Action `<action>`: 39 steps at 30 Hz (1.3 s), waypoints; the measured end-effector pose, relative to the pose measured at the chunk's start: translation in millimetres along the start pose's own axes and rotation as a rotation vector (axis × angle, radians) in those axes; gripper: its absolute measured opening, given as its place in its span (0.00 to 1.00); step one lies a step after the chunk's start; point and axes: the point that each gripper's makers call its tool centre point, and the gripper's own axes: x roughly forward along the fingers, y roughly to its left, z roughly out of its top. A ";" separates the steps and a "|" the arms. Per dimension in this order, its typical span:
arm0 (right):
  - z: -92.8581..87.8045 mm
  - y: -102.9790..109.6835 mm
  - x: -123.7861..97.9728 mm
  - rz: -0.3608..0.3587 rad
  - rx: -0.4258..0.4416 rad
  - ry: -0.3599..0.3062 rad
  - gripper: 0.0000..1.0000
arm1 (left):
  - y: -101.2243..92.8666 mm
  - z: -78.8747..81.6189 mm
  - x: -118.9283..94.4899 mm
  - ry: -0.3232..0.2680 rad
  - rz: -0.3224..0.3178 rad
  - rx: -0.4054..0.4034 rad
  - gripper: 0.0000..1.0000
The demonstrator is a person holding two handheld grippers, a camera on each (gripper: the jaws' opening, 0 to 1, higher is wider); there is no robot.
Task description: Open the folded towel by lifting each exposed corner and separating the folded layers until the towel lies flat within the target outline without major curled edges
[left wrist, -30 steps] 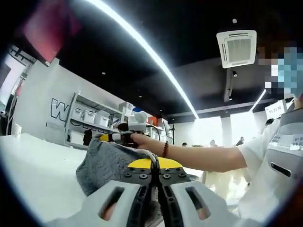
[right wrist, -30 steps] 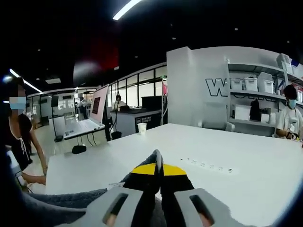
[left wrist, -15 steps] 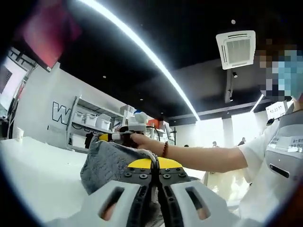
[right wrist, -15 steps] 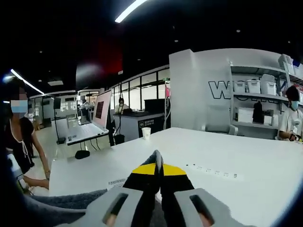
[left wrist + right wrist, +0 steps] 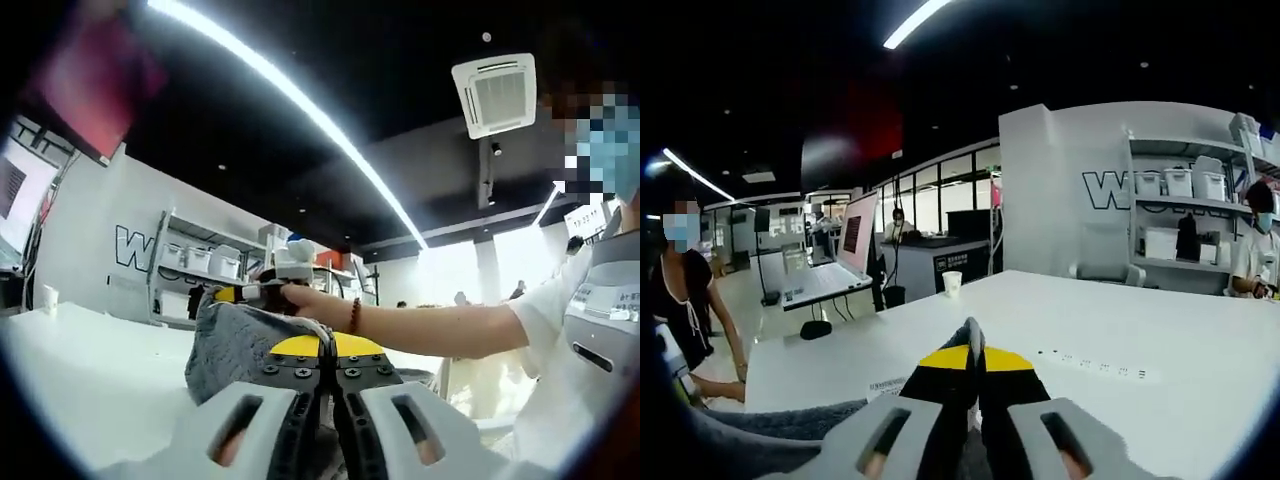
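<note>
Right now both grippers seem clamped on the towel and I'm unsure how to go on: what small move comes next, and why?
Probably draw the two grippers apart. The left gripper and right gripper each pinch the grey towel, which hangs bunched above the white table, so spreading should separate the layers.

Both grippers (image 5: 322, 352) pinch the grey towel (image 5: 232, 342).

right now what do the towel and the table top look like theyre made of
The towel looks like soft grey terry or microfibre cloth: its surface is nubby and matte, and it drapes in rounded folds where the left gripper pinches it. The table looks like a smooth white laminate or painted board, with a faint even sheen; the exact material cannot be told.
</note>
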 end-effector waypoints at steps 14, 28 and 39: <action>4.6 14.1 14.4 0.010 -0.003 -0.013 0.00 | 5.8 10.4 -9.4 0.003 0.024 0.066 0.01; 6.3 26.3 28.9 0.028 -0.006 -0.016 0.00 | 16.9 12.3 -19.8 0.002 0.059 0.079 0.01; 0.6 34.6 42.6 0.034 0.004 0.000 0.00 | 24.1 9.3 -27.7 0.006 0.080 0.082 0.01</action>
